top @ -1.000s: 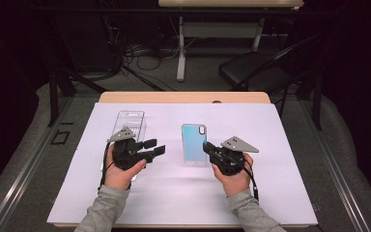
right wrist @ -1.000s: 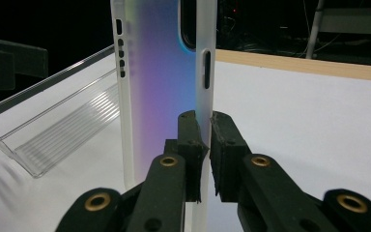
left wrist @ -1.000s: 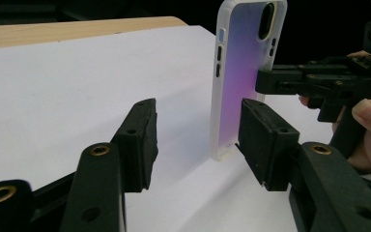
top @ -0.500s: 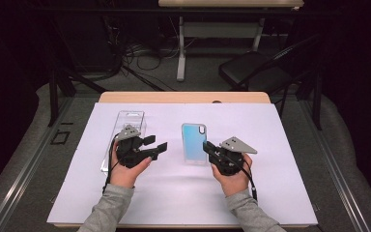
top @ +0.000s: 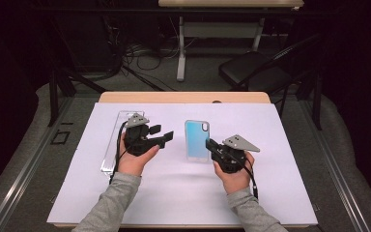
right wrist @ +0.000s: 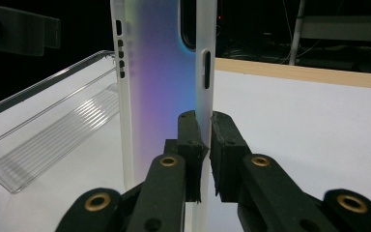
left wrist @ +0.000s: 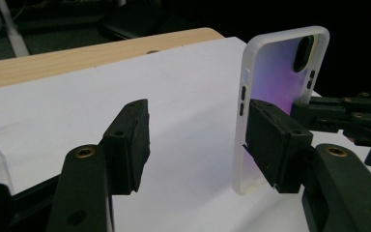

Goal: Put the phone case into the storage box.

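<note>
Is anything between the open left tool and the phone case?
Nothing visible: only bare white sheet separates the left tool from the phone case, which the right tool pinches by one edge.

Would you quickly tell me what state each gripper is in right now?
Left gripper: open, nothing held; its jaws have just been opening.
Right gripper: shut on the edge of the phone case.

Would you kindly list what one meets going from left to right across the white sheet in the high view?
Clear plastic tray → left gripper, jaws apart with nothing between them → iridescent blue phone case with white rim → right gripper, shut on the case's edge.
</note>
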Available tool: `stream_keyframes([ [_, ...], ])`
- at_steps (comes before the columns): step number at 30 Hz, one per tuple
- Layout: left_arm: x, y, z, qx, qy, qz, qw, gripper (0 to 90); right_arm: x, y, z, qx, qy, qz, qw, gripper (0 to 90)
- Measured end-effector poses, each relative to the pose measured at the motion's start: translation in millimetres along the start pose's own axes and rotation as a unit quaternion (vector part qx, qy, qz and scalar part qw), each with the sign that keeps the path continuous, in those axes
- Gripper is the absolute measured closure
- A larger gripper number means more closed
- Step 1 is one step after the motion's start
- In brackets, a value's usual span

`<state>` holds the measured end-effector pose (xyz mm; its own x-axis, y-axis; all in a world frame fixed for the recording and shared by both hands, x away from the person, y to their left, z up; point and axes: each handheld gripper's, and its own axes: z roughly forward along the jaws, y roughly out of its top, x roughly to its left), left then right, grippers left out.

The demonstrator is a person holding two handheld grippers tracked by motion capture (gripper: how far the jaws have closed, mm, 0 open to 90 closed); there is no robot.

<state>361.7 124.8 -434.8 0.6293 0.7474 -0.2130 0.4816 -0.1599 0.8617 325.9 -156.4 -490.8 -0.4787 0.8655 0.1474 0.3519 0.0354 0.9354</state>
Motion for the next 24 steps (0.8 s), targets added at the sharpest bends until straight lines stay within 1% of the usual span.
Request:
stream_keyframes([
  [6,1.5,5.6,5.4,-0.005,0.009,0.003,0.9999,40.8,-2.3,5.5,6.3,-0.003,-0.010,0.004,0.9999,83.9],
  [11,2.8,6.9,13.1,-0.005,0.008,0.000,1.0000,40.8,-3.7,10.3,15.6,-0.010,-0.014,0.010,0.9998,83.9],
  [14,3.6,8.3,18.4,-0.006,0.015,-0.001,0.9999,40.8,-2.3,13.1,21.0,-0.011,-0.020,0.003,0.9997,83.9],
  [15,4.1,8.5,20.3,-0.008,0.015,-0.003,0.9999,40.8,-1.5,13.8,23.5,-0.013,-0.020,-0.003,0.9997,83.9],
  [17,5.6,8.7,24.0,-0.008,0.016,-0.006,0.9998,40.8,-0.3,14.2,26.8,-0.012,-0.020,0.000,0.9997,83.9],
  [19,6.5,8.4,27.0,-0.007,0.019,-0.004,0.9998,40.8,-0.2,13.5,29.9,-0.012,-0.019,0.003,0.9997,83.9],
  [22,6.6,7.9,31.1,-0.009,0.018,-0.008,0.9998,41.0,-0.7,11.8,33.3,-0.007,-0.018,0.000,0.9998,83.9],
  [24,6.5,7.8,32.8,-0.014,0.010,-0.006,0.9998,41.8,0.1,10.7,34.2,-0.007,-0.014,0.001,0.9999,83.9],
])
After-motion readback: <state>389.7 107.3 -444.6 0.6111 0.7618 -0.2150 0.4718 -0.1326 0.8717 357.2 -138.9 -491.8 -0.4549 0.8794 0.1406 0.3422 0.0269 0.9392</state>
